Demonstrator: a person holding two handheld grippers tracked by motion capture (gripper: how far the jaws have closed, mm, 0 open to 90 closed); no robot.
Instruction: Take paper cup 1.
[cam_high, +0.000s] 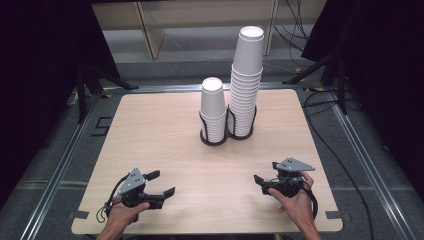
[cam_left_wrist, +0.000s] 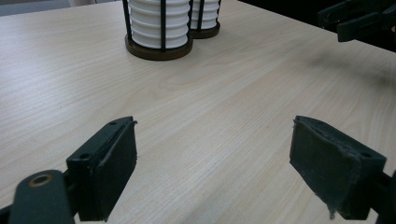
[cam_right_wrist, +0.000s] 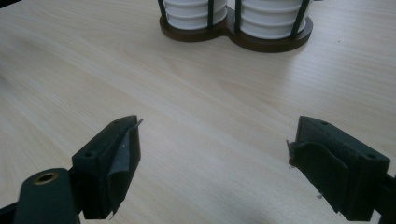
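Observation:
Two stacks of white paper cups stand in a dark double wire holder at the middle of the wooden table. The short stack is on the left and the tall stack on the right. My left gripper rests near the front left, held by a hand; its jaws stand wide apart over bare wood. My right gripper sits at the front right, also open with nothing between its pads. Both point toward the cups, which are well ahead of them.
The right gripper's jaws show at the upper right of the left gripper view. Dark tripod legs and cables lie on the floor around the table. Bare wood stretches between the grippers and the holder.

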